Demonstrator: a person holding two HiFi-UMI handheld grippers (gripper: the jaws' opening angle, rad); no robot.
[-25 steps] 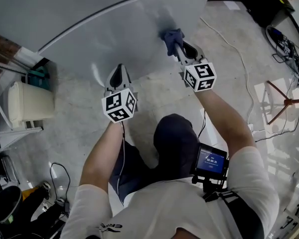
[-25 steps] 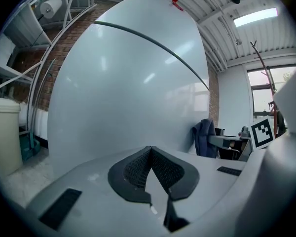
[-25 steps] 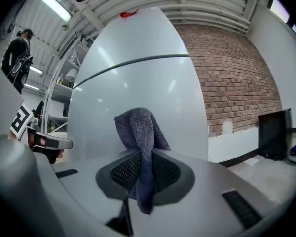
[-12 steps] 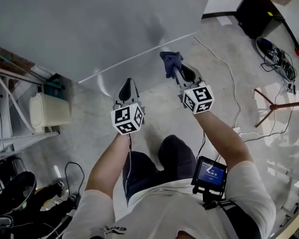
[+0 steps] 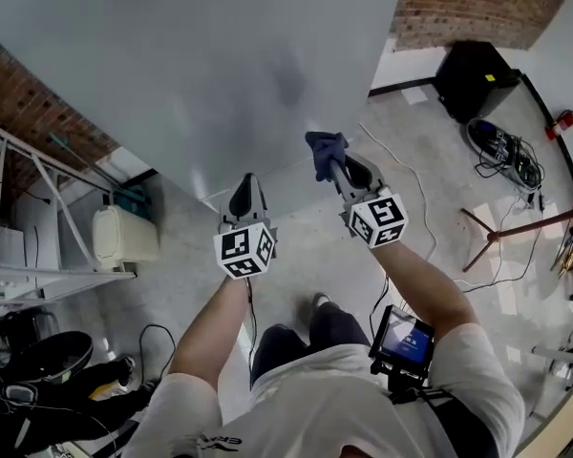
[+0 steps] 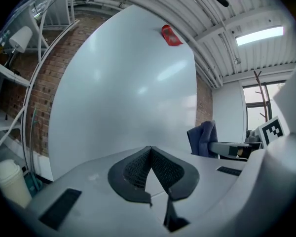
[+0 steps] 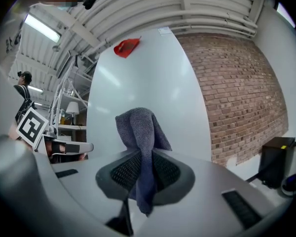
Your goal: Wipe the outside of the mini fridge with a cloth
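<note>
The mini fridge's white face (image 5: 201, 55) fills the upper left of the head view. My right gripper (image 5: 332, 168) is shut on a blue cloth (image 5: 325, 149), held near the face's lower edge. In the right gripper view the cloth (image 7: 140, 132) sticks up between the jaws of that gripper (image 7: 145, 154) in front of the fridge (image 7: 148, 73); whether it touches is unclear. My left gripper (image 5: 245, 191) hangs beside it, a little lower, shut and holding nothing, its tips (image 6: 150, 149) pointing at the fridge (image 6: 128, 93).
A red object (image 7: 126, 47) lies on the fridge's top. There is a brick wall (image 5: 458, 3) behind. A black box (image 5: 477, 74) and cables (image 5: 501, 146) lie on the floor at the right. A white canister (image 5: 124, 237) and a metal rack (image 5: 19, 246) stand at the left.
The head view has swung upward, so the fridge's lower edge sits lower in the picture. The cloth went from the white face down to near that edge. Both grippers stay shut.
</note>
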